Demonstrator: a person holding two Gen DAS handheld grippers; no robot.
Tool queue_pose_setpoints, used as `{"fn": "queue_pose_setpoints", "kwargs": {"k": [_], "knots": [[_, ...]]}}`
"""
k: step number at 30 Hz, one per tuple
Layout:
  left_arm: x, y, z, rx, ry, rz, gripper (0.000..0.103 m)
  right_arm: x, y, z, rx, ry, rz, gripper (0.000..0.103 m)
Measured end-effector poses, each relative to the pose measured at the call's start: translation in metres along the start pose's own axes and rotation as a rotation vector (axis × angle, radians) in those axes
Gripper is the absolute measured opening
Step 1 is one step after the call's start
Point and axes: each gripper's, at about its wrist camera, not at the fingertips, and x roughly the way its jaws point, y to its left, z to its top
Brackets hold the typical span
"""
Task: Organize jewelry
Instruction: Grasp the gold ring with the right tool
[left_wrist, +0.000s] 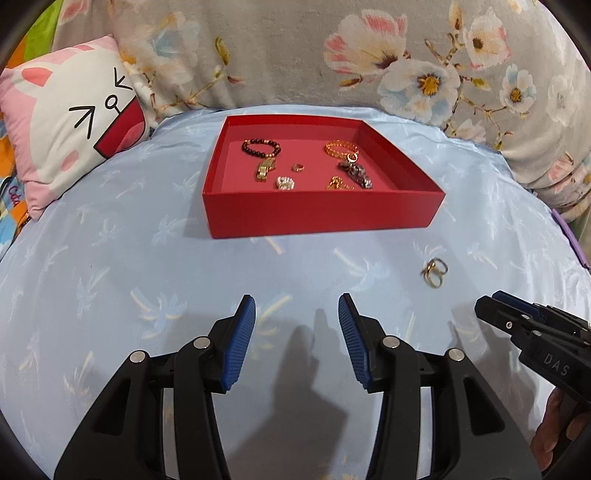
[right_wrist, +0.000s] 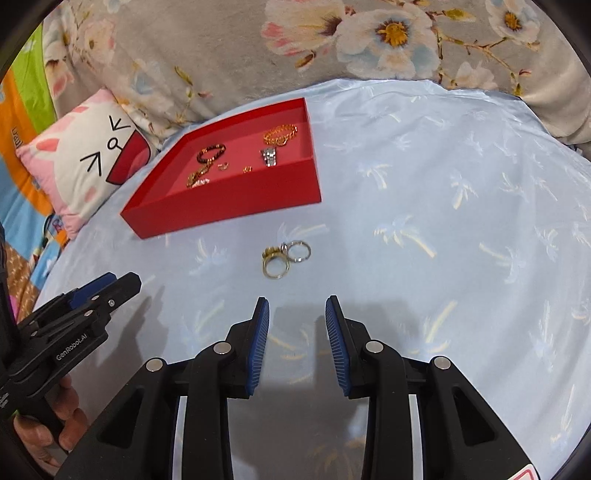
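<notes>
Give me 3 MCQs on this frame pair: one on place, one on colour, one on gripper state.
1. Where do the loose gold and silver rings lie?
A. inside the tray
B. on the light blue palm-print cloth, in front of the tray
C. on the pillow

2. What colour is the shallow cardboard tray?
A. red
B. green
C. white

3. How does the right gripper stand?
A. shut on a ring
B. shut, holding nothing
C. open, holding nothing

Answers:
1 B: the rings sit on the cloth, apart from the tray's near wall.
2 A: walls and floor are red.
3 C: a clear gap between its blue pads, with only cloth behind.
</notes>
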Motion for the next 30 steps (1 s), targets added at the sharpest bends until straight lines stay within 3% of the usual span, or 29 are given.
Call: {"fn": "queue_pose_setpoints", "kwargs": {"k": [14, 30], "knots": [[0.006, 0.006, -0.010, -0.047, 0.037, -0.007, 0.045, 0.027, 0.005, 0.020, 0.037, 0.014, 0.055, 0.031], [0.009, 0.006, -0.010, -0.047, 0.049, -0.023, 0.045, 0.053, 0.020, 0.032, -0.040, 0.028, 0.026, 0.030]]}}
